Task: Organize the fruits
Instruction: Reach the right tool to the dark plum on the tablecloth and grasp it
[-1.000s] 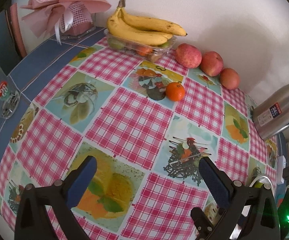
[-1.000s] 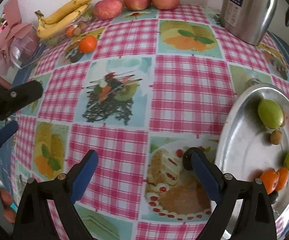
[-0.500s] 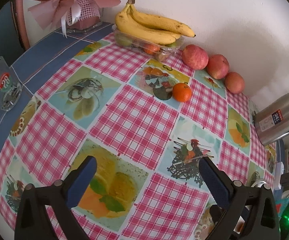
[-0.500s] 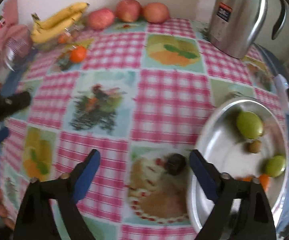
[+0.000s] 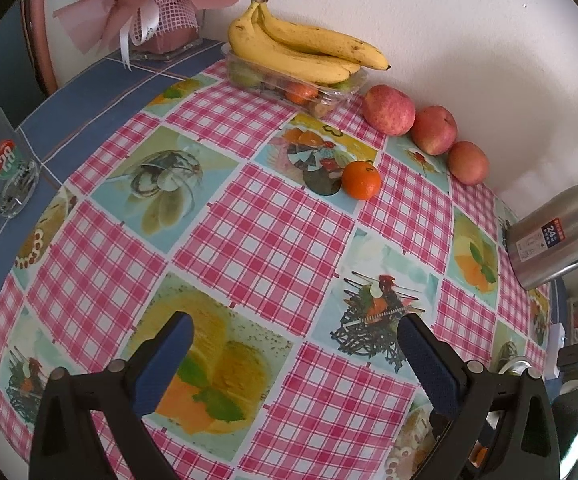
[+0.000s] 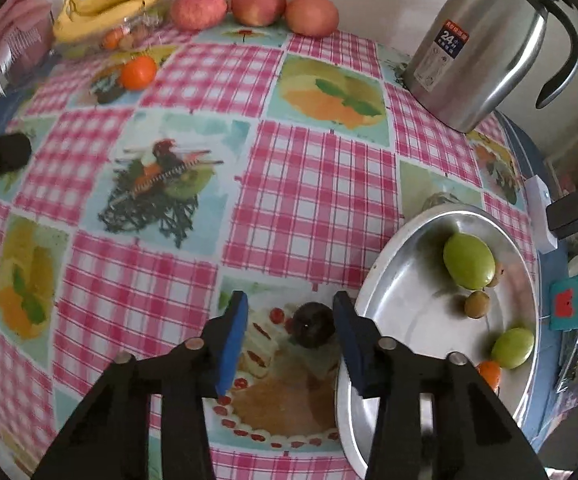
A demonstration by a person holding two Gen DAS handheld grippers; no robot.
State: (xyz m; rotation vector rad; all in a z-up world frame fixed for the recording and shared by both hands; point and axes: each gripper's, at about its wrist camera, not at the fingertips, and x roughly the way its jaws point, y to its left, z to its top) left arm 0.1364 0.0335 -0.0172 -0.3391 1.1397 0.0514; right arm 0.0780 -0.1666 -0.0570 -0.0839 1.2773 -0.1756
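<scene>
- Fruit awaits sorting on a checked tablecloth (image 6: 309,184), with a steel tray (image 6: 409,280) at the near right edge serving, it appears, as the collection point.
- Two green fruits (image 6: 469,261), a small brown one and an orange piece already lie in the tray.
- The right gripper (image 6: 289,328) hangs low over a dark plum (image 6: 313,324) that sits on the cloth just beside the tray rim; its jaws are partly open, bracketing the plum on both sides but not clearly touching it, and holding nothing.
- That straddle suggests a pick is in hand, the plum being the nearest loose fruit to the tray.
- The left gripper (image 5: 295,344) hovers over bare cloth with jaws spread wide and empty, seemingly waiting its turn.
- Well beyond it, a tangerine (image 5: 361,180) sits alone mid-table; three apples (image 5: 388,109) line the wall, and bananas (image 5: 301,50) rest atop a clear punnet (image 5: 329,92) of mixed fruit.
- A steel flask (image 6: 485,40) stands at the far right, a glass (image 5: 5,168) and a pink bouquet (image 5: 145,4) to the left.
- Compared with half a second ago, the right jaws have narrowed markedly around the plum, and the camera sits closer to it.
- The left gripper's opening is unchanged; its view has drifted slightly nearer the bananas.
</scene>
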